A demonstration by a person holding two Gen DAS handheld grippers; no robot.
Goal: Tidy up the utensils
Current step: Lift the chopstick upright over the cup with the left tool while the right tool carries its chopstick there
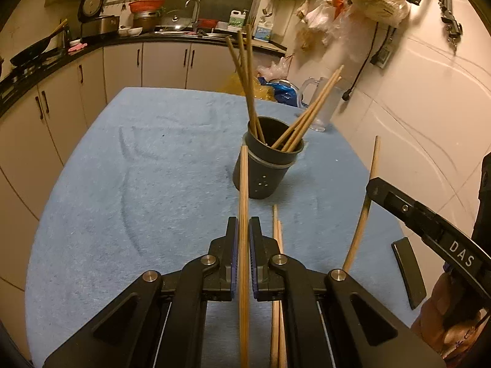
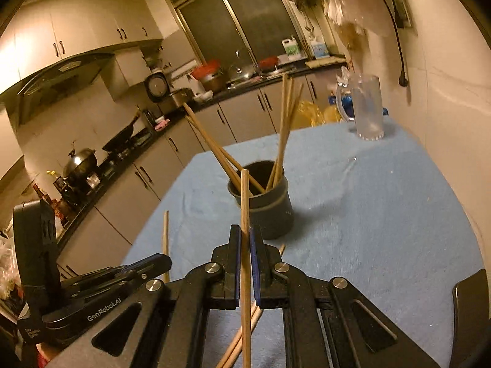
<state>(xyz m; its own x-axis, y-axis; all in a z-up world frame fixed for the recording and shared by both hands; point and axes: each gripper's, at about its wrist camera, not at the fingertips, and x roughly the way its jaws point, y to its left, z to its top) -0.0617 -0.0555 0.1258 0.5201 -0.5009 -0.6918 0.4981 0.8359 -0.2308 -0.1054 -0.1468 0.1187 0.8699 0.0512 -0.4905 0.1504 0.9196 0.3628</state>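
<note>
Blue cloth tabletop (image 1: 122, 184): I've got both tongs, left gripper (image 1: 244, 263) & right gripper (image 2: 244, 263), each pinching 1 chopstick (image 1: 243, 199) near holder (image 1: 264, 165). Risk: tips hit rim, stick pivots, slips out.

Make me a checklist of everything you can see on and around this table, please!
Surface: blue cloth covers the table.
Job's things: black holder upright with chopsticks inside; loose chopsticks lie on the cloth.
Clutter: clear pitcher; flat black object at the edge.
Grippers: left gripper shut on one chopstick; right gripper shut on another chopstick.
Cables: black cord hangs on the wall.
Surroundings: kitchen counter, cabinets, cookware.
</note>
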